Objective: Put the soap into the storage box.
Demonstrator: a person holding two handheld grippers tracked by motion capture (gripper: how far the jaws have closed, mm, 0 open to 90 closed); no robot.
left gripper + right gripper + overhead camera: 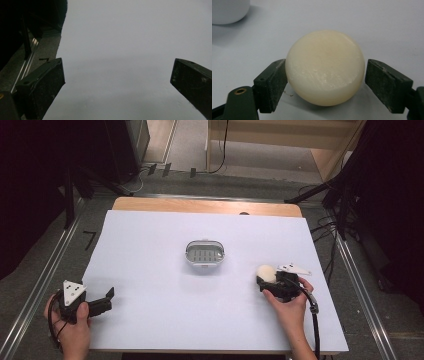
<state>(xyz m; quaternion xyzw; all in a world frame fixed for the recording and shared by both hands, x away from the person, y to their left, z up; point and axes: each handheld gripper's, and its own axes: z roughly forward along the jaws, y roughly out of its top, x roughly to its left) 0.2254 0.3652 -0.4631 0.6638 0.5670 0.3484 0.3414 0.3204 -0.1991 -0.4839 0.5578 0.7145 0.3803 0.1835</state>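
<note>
Jaws flank soap bar (pixel 325 67) — right jaw apart, bare sheet (pixel 165 295) around

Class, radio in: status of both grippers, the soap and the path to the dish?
Left gripper open, idle at table's near-left. Right gripper around the round soap bar, left jaw touching, right jaw just off. Soap dish mid-table, path clear.

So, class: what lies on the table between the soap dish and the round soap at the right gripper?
Nothing: in the high view, only bare white table separates the soap dish from the soap at the right gripper.
</note>
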